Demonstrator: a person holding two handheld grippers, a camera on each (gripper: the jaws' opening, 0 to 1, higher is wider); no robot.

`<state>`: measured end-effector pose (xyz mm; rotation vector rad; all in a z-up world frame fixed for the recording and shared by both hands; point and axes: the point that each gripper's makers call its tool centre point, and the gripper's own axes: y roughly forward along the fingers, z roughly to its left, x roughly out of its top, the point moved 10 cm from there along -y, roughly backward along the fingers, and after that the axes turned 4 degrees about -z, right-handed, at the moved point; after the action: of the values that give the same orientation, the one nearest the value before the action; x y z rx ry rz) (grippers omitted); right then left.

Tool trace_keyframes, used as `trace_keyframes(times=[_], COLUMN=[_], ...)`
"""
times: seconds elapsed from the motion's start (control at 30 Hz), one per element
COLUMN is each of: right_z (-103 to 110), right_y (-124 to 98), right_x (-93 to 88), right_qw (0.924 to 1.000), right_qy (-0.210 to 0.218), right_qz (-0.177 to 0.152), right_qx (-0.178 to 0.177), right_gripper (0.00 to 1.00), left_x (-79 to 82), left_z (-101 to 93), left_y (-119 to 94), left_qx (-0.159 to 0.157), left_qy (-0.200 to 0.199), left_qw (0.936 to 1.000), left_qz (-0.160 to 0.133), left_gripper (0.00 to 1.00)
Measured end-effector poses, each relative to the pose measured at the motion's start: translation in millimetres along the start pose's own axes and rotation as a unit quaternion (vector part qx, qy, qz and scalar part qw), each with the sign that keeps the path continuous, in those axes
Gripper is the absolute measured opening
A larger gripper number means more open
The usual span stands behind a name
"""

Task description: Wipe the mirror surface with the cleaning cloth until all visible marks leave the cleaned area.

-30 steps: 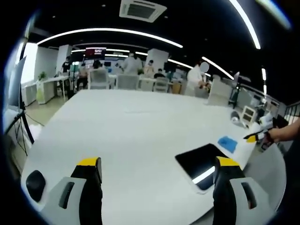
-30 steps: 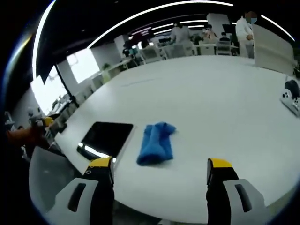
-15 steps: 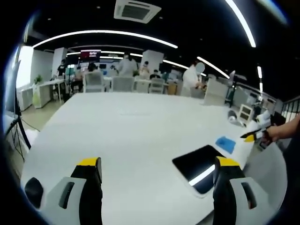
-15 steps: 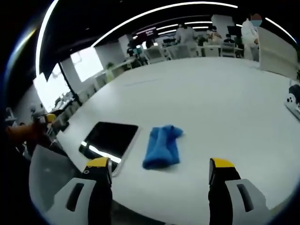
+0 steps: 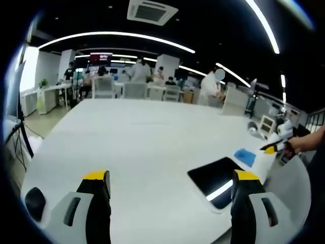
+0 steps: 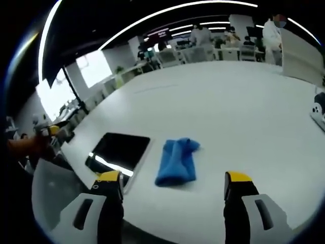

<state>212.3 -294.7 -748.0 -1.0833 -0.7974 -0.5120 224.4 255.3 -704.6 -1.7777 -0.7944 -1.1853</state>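
Note:
A dark rectangular mirror (image 5: 216, 175) lies flat on the white table (image 5: 142, 142), just left of my left gripper's right jaw; a ceiling light reflects in it. A folded blue cloth (image 5: 246, 156) lies beyond it. In the right gripper view the mirror (image 6: 118, 152) sits at the left and the blue cloth (image 6: 177, 161) lies beside it, ahead of the jaws. My left gripper (image 5: 170, 178) is open and holds nothing. My right gripper (image 6: 172, 178) is open above the table's near edge, short of the cloth. The other gripper (image 5: 277, 146) shows at the far right, in a hand.
A white device (image 6: 319, 109) rests at the table's right edge. Small white items (image 5: 265, 124) stand near the table's far right. Chairs, desks and people (image 5: 137, 76) fill the room behind. A black tripod (image 5: 20, 132) stands at the left.
Both views have shifted slightly with the hands. The mirror and the cloth lie where they were. Both grippers stay open.

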Motion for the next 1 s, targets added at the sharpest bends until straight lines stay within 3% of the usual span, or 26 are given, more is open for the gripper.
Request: trace_keyframes(times=[0.83, 1.0], right_z=[4.2, 2.3], right_y=[-0.3, 0.8], right_x=[-4.5, -1.7], right_qw=[0.9996, 0.9998], right_qy=[-0.022, 0.021], right_qz=[0.012, 0.006], right_qx=[0.010, -0.002], right_gripper=[0.84, 0.83], left_x=[2.6, 1.7], left_z=[-1.9, -1.9], left_y=[1.3, 1.3], left_qx=[-0.005, -0.005], left_qy=[0.001, 0.001], left_qw=[1.0000, 1.0000], left_qz=[0.000, 0.003], left_gripper=[1.00, 1.00])
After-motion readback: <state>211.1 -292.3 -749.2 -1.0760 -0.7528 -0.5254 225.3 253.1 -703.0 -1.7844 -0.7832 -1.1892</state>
